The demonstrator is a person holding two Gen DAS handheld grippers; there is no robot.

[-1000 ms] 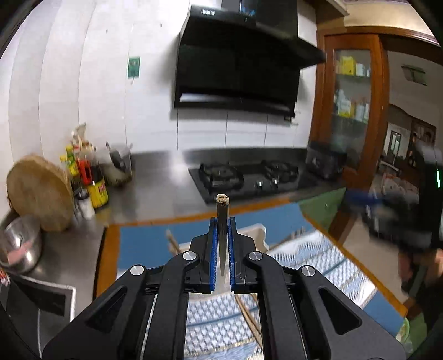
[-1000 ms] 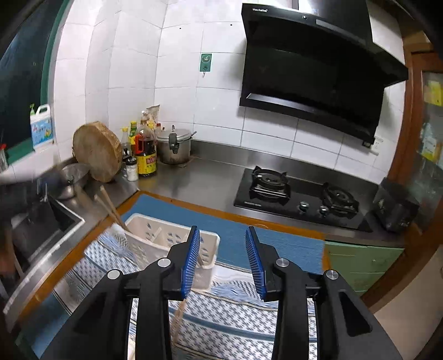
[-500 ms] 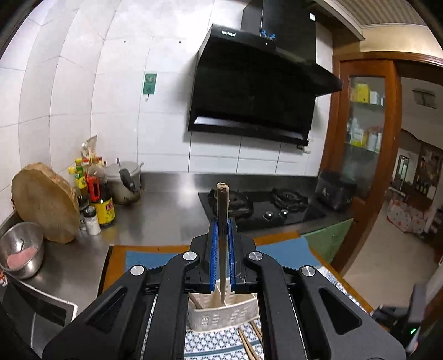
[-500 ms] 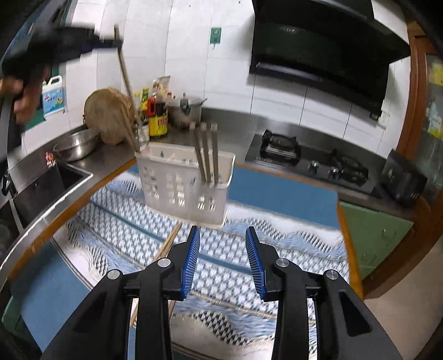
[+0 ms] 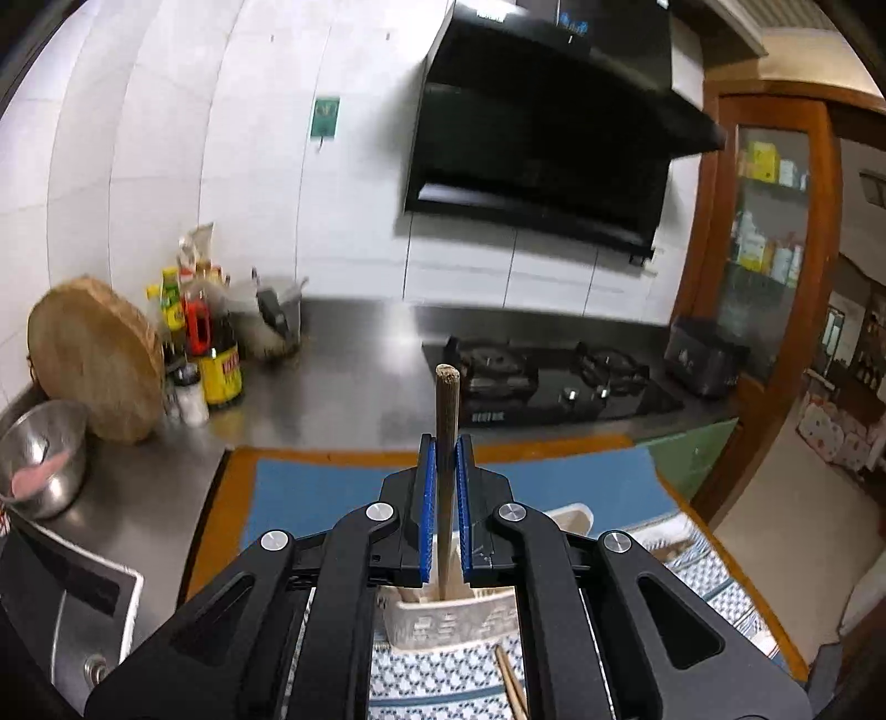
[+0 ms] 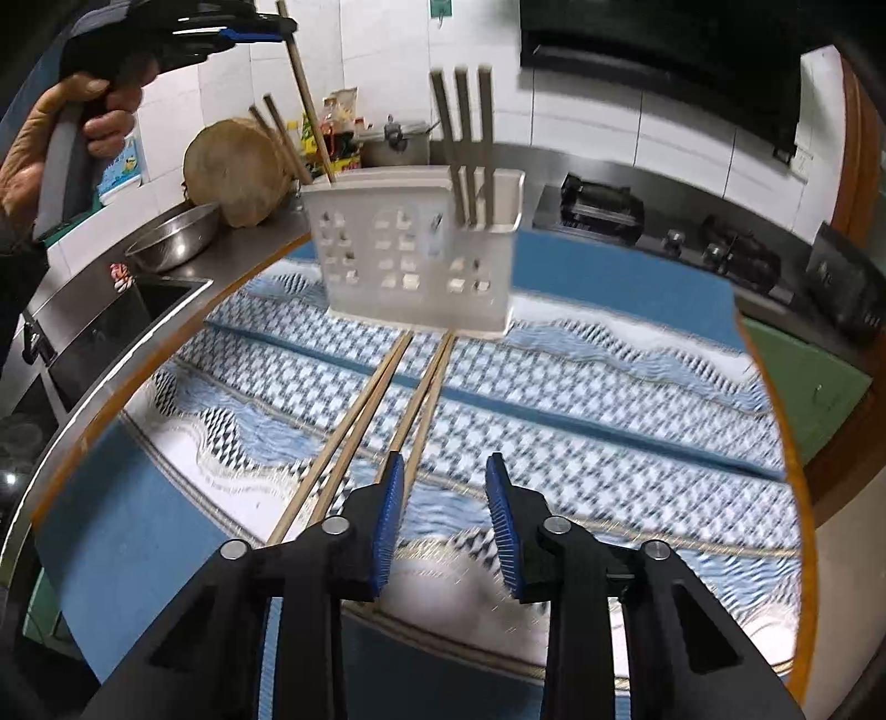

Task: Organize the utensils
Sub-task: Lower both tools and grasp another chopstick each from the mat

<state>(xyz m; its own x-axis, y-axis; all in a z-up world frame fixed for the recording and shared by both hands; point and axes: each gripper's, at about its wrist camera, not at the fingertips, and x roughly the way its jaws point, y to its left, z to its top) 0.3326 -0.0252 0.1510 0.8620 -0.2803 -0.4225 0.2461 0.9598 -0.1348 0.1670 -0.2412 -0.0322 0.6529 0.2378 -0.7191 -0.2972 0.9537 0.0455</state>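
Chopsticks going into the holder

Right tongs gape over the cloth beside loose chopsticks; left tongs pinch one chopstick, its tip in the holder.

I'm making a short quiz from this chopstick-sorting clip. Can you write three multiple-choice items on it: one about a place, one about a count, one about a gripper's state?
1. Where does the lower end of the chopstick held by the left gripper sit?
A. inside the white utensil holder
B. on the gas stove
C. in the steel bowl

2. How many chopsticks stand together at the holder's right end?
A. one
B. three
C. six

3. How is the right gripper?
A. shut on a chopstick
B. shut on the holder
C. open, holding nothing

Answers:
1 A: in the right wrist view the held stick slants down into the holder's left end.
2 B: three upright sticks rise side by side there.
3 C: its blue pads stand apart above the patterned cloth, beside the loose chopsticks lying there.
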